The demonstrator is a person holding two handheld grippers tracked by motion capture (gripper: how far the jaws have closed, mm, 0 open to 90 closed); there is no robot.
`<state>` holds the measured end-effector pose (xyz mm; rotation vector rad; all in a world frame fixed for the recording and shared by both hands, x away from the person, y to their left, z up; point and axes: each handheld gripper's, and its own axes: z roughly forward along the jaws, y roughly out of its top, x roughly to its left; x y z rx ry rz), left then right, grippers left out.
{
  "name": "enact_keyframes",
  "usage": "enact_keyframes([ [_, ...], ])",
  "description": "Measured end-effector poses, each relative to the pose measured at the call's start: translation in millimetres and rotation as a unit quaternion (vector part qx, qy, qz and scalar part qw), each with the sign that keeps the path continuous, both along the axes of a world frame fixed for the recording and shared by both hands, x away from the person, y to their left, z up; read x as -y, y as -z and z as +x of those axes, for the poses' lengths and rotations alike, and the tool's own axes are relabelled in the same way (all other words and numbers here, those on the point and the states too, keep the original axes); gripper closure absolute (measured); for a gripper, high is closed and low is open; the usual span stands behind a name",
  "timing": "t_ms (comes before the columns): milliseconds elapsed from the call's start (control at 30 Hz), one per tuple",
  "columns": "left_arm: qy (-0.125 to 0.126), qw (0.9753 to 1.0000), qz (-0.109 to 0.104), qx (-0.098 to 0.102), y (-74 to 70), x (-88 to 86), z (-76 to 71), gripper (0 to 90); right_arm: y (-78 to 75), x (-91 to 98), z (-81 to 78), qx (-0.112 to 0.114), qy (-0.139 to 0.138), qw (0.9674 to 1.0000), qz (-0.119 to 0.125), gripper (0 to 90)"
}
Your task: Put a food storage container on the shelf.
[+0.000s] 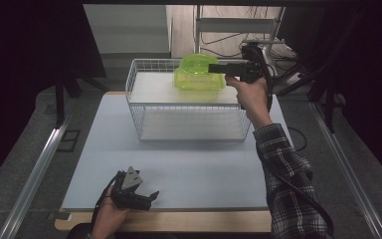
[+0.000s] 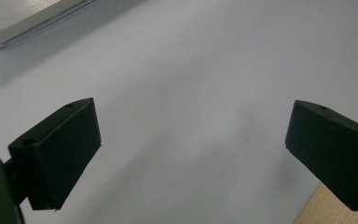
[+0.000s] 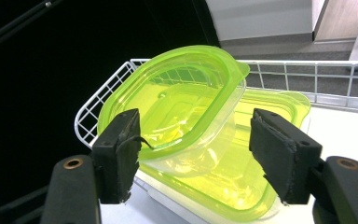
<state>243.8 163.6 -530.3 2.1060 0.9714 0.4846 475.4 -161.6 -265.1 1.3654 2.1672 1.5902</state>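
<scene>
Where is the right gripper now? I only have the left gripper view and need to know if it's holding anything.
Observer: The right gripper is at the white wire basket on the far side of the table. Its jaws stand open on either side of a green container, not pressing on it.
Operator: So what is the container sitting on?
Observer: It rests tilted on a second green container that lies inside the basket.
Operator: And where's my left gripper relative to all that?
Observer: The left gripper is low at the table's near edge, well apart from the basket.
</scene>
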Motion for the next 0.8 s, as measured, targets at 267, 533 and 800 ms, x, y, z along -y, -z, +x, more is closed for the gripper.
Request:
enact_keyframes([
  [267,0.001,1.0000,-0.002,-0.004,-0.1,0.2,0.2,3.1,2.9,1.8,-10.1,0.027,-0.023,0.9990,-0.027,26.6],
  [533,0.000,0.9999,-0.005,-0.010,-0.4,0.1,0.4,3.2,8.8,5.2,-19.7,0.041,-0.041,0.9973,-0.046,21.2],
  [800,0.000,0.9999,-0.004,-0.011,-0.4,0.1,0.5,3.2,17.8,5.4,-28.3,0.048,-0.061,0.9950,-0.063,15.8],
])
